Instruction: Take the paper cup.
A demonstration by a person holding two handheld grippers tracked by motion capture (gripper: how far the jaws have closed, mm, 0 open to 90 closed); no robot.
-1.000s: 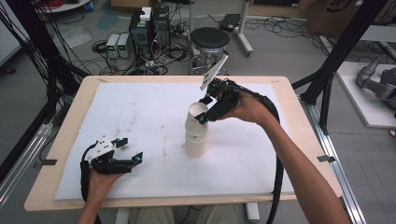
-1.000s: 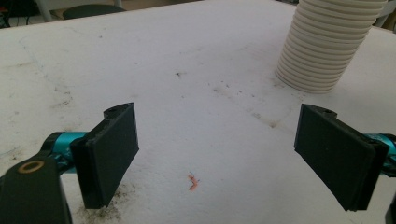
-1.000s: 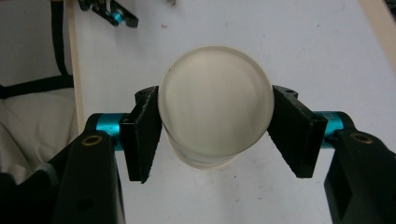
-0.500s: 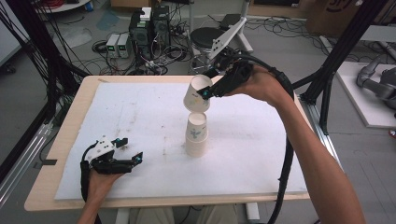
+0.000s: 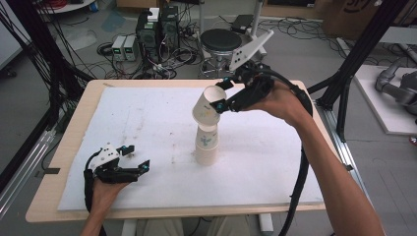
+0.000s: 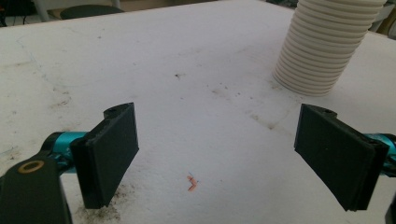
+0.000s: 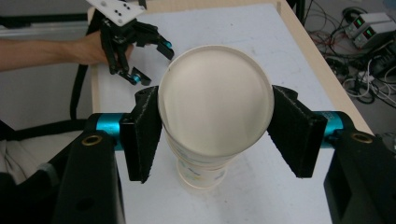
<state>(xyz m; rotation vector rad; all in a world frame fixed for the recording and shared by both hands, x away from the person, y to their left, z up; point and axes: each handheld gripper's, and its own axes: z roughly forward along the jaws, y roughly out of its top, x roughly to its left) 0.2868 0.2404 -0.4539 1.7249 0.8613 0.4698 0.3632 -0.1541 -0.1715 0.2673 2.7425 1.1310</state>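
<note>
From the high view we see our right gripper (image 5: 220, 95) clamped on a paper cup (image 5: 207, 108), the rim pinched between its two jaws, tilted and raised just above the stack of cups (image 5: 206, 145) that stands below the fingertips in the middle of the white mat (image 5: 147, 118). We judge one cup to be lifted off and not yet set down anywhere; the rest of the stack waits to be separated. Our left gripper (image 5: 137, 158) rests on the mat well apart from the stack, jaws spread and holding nothing. In the left gripper view the pads (image 6: 109, 151) stand wide with bare, smudged mat between them and the ribbed stack (image 6: 327, 46) ahead and off to one side. In the right gripper view the pads (image 7: 144, 135) press both sides of the cup's rim (image 7: 215, 100), with the stack (image 7: 201, 175) directly beneath. The mat lies on a wooden table (image 5: 74, 123); beyond it we see a stool (image 5: 221, 42), electronics boxes (image 5: 157, 27) and loose cables on the floor.
</note>
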